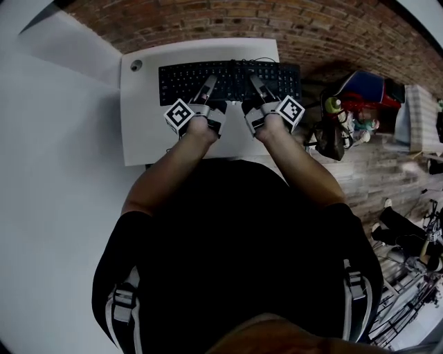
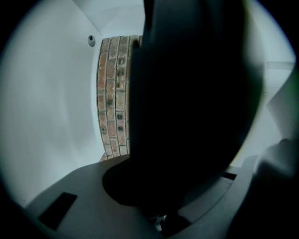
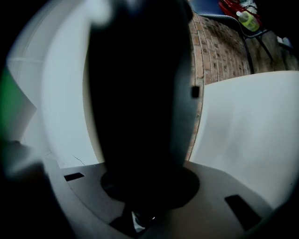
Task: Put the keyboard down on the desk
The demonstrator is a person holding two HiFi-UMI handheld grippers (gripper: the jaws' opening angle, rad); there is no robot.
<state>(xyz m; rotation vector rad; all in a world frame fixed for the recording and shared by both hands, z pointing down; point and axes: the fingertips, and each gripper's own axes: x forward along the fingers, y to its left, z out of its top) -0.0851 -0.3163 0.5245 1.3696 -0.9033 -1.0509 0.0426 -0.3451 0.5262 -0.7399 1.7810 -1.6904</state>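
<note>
**White desk, keyboard gripped from the near side**

Brick (image 1: 208, 21) shows beyond the desk's (image 1: 142, 131) far edge, and a plain white surface runs along its left.

The left gripper (image 1: 208, 83) is closed tight on the keyboard (image 1: 232, 81), left of its middle. In the left gripper view a dark mass fills the space between the jaws. The right gripper (image 1: 256, 83) is clamped on the keyboard too, right of the middle. Its jaws stand a little wider, and the same dark bulk sits between them in the right gripper view. Both grippers reach in from the near side and lie roughly level. Their marker cubes (image 1: 180, 115) sit over bare desktop.

The keyboard lies lengthwise over the far part of the desk. Whether it rests on the top or hangs just above it cannot be told.

- **Left end:** it stops well inside the desk's left edge. The wide bare strip there holds a grommet (image 1: 136, 66) near the far corner.
- **Right end:** it juts past the desk's right edge.
- **Far side:** only a narrow white margin separates it from the far edge, where a thin cable (image 1: 263, 60) loops.
- **Near side:** the desktop is open apart from the hands.

A loaded chair (image 1: 360, 86) with a green bottle (image 1: 333, 105) stands near the overhanging end.
</note>
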